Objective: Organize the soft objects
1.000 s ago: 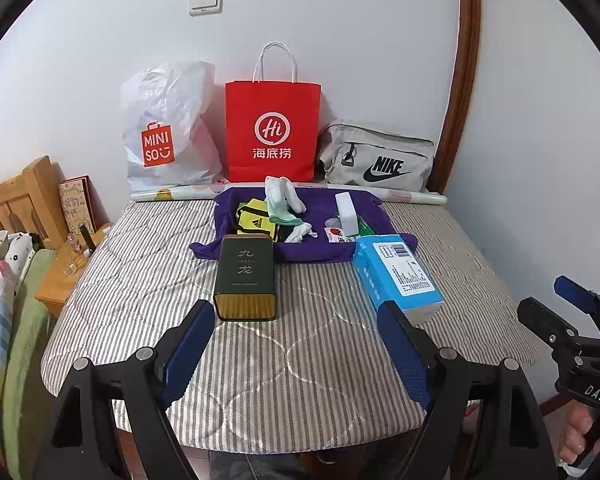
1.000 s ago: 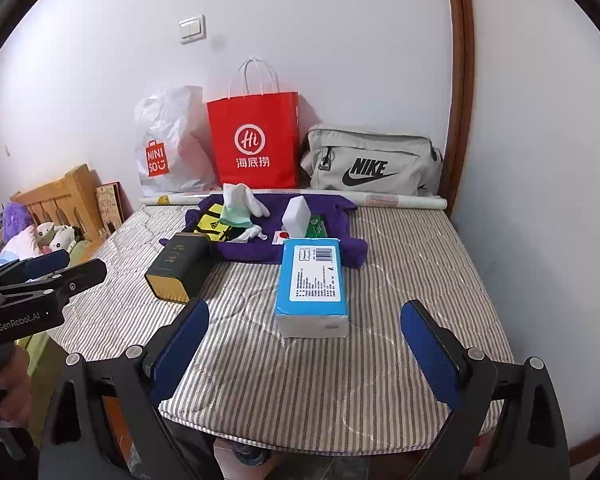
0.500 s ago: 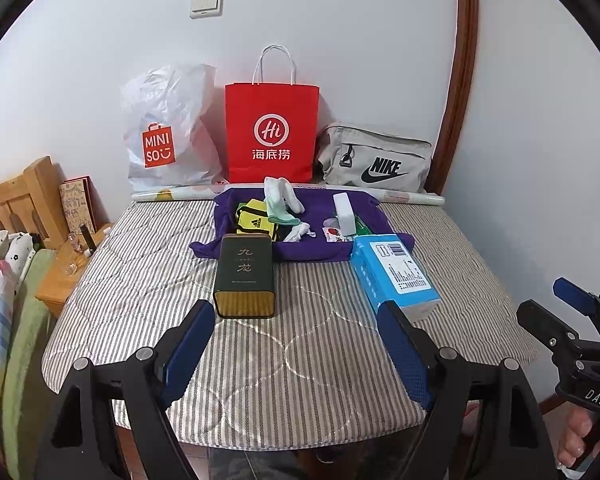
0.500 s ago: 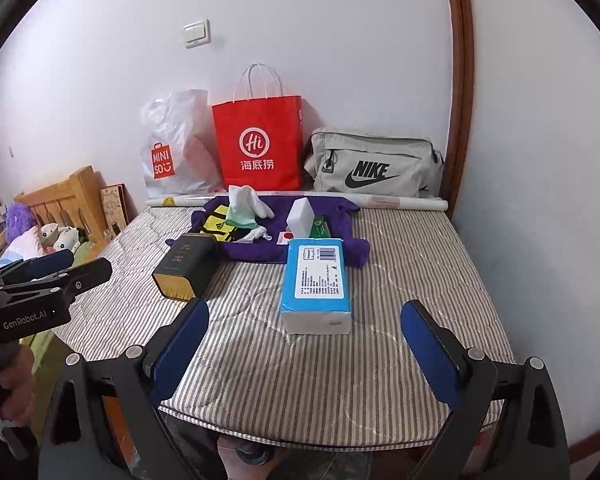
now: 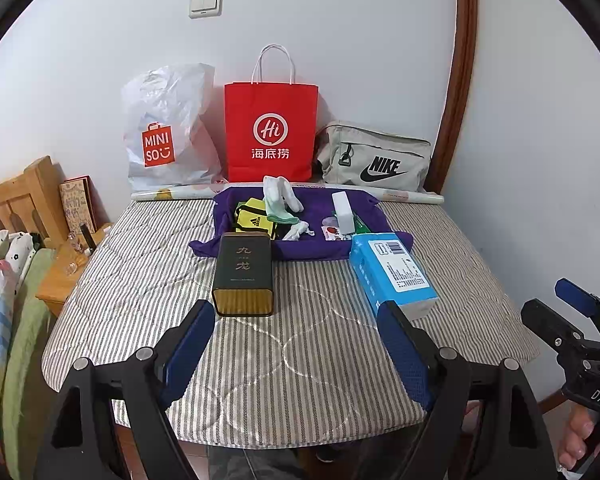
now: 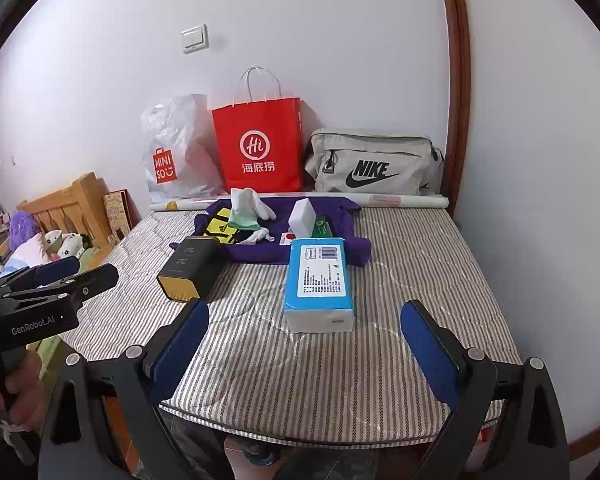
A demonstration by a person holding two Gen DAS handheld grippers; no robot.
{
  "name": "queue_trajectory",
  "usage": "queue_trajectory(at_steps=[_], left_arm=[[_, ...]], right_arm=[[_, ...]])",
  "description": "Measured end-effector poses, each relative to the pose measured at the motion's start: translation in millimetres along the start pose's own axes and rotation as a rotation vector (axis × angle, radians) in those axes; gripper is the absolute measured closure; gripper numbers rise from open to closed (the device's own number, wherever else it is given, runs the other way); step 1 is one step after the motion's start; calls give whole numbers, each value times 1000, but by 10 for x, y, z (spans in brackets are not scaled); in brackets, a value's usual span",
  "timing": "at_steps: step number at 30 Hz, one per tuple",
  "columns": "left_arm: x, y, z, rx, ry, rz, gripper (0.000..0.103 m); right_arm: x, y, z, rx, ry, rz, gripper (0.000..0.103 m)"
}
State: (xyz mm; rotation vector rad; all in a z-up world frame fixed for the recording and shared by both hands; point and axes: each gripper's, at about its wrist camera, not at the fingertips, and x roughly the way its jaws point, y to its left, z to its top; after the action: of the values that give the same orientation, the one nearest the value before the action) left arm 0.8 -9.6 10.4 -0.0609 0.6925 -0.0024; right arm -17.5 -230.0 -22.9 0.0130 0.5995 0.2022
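On the striped mattress (image 5: pixel 140 272) lies a purple cloth (image 5: pixel 320 252) (image 6: pixel 260 254) holding a yellow-black pouch (image 5: pixel 252 220), pale green and white socks (image 5: pixel 280 204) (image 6: pixel 246 210) and a white block (image 5: pixel 343 212). In front of it stand a dark tin (image 5: pixel 244 276) (image 6: pixel 190 272) and a blue tissue pack (image 5: pixel 392 272) (image 6: pixel 320 280). My left gripper (image 5: pixel 296 344) hovers open over the near edge, nothing between its fingers. My right gripper (image 6: pixel 304 340) is open too, just before the tissue pack. Each gripper shows at the edge of the other's view.
Against the wall stand a white Miniso bag (image 5: pixel 168 132), a red paper bag (image 5: pixel 270 132) and a grey Nike bag (image 5: pixel 374 160), with a rolled sheet (image 5: pixel 412 198) in front. A wooden headboard (image 5: pixel 16 204) and plush toys (image 6: pixel 60 240) are on the left.
The right wrist view has drifted slightly, the scene shifting a little to the right. The left gripper has kept still. Both grippers stay open.
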Motion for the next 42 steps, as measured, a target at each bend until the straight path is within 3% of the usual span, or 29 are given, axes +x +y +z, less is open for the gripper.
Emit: queue_trajectory(at_steps=[42], left_arm=[[-73, -38, -16, 9, -1, -5, 21]], right_arm=[[-85, 23, -8, -11, -6, 4, 7]])
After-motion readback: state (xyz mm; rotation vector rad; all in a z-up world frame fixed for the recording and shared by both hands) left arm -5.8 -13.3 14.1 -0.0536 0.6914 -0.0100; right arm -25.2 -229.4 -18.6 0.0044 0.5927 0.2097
